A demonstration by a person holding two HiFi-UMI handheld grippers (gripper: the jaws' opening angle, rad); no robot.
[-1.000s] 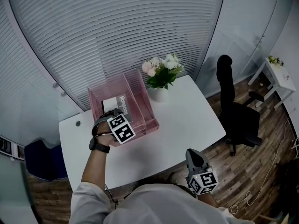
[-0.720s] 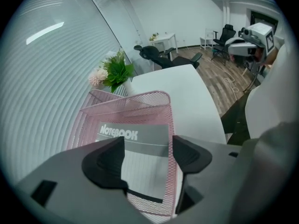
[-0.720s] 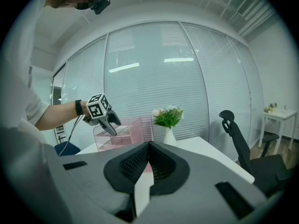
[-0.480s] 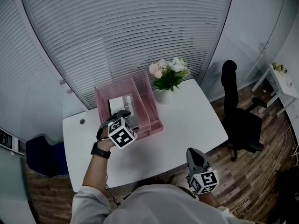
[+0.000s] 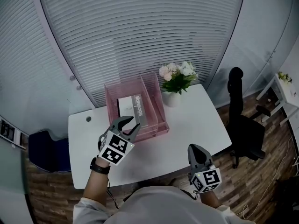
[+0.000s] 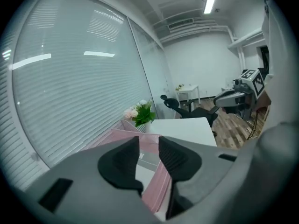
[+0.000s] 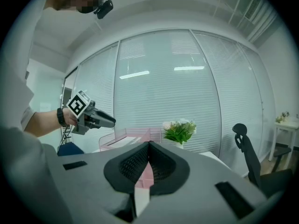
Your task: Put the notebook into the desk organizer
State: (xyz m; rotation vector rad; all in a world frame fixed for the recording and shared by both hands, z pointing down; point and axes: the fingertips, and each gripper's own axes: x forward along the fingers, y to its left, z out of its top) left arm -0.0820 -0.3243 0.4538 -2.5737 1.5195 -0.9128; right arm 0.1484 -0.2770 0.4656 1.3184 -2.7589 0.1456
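Observation:
The grey and white notebook (image 5: 133,108) lies inside the pink desk organizer (image 5: 114,87) at the back of the white table (image 5: 187,125). My left gripper (image 5: 132,123) hangs just in front of the organizer's near wall, clear of the notebook. Its jaws are closing, with a narrow gap and nothing between them (image 6: 149,141). The organizer (image 6: 122,135) shows pink beyond those jaws. My right gripper (image 5: 195,149) stays near the table's front edge, shut and empty (image 7: 149,146). From there I see the left gripper (image 7: 108,121) raised above the organizer (image 7: 135,134).
A vase of pink and white flowers (image 5: 176,78) stands right of the organizer. A black office chair (image 5: 245,125) sits off the table's right end. Window blinds (image 5: 140,27) close off the back. A dark blue seat (image 5: 46,150) is at the left.
My left gripper has drawn back from over the organizer toward me. The notebook stays lying in the organizer. The right gripper has barely moved.

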